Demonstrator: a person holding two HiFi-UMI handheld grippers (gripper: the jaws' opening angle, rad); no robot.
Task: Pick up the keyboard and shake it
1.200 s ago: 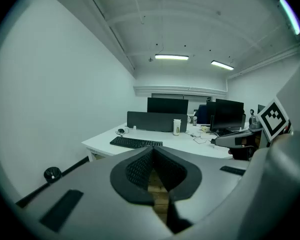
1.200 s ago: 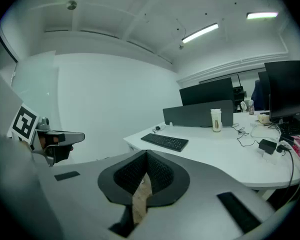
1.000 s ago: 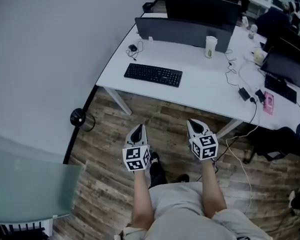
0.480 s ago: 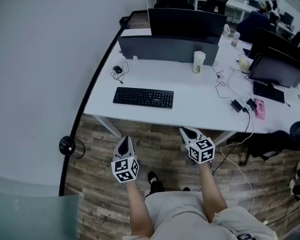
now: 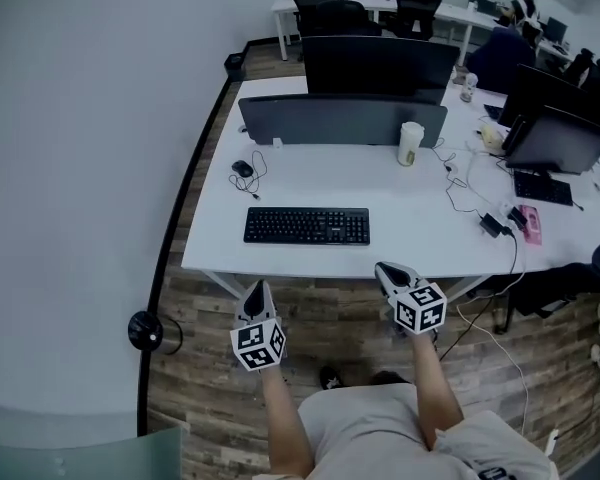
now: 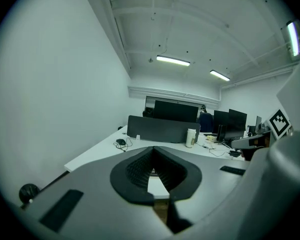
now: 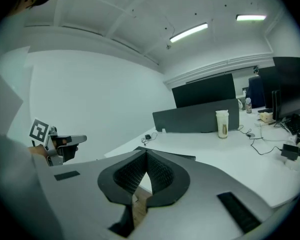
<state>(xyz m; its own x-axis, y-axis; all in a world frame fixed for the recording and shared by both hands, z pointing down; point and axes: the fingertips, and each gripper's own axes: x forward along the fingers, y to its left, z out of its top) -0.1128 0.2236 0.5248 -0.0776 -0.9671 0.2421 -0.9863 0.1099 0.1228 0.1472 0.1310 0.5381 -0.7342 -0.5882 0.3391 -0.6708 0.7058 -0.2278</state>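
Head view, keyboard (image 5: 306,225) on desk (image 5: 420,208); left gripper (image 5: 256,288), right gripper (image 5: 388,269), jaws together, empty; gripper views mostly hide keyboard

Entry: grippers, position relative to desk, closer than before.
Left gripper (image 5: 257,288) now just short of the desk (image 5: 410,218) front edge, right gripper (image 5: 387,270) reaching that edge; both formerly well back from it, keyboard (image 5: 306,225) now near.

White desk (image 5: 280,193) on wood-plank floor (image 5: 330,298). Near the front edge, black keyboard (image 5: 306,226), flat and parallel to that edge. Farther back at left, black mouse (image 5: 243,168) with looped cord. Along the far side, dark divider panel (image 5: 342,120); by its right end, pale cup (image 5: 410,143), upright. At right, loose cables (image 5: 460,183).
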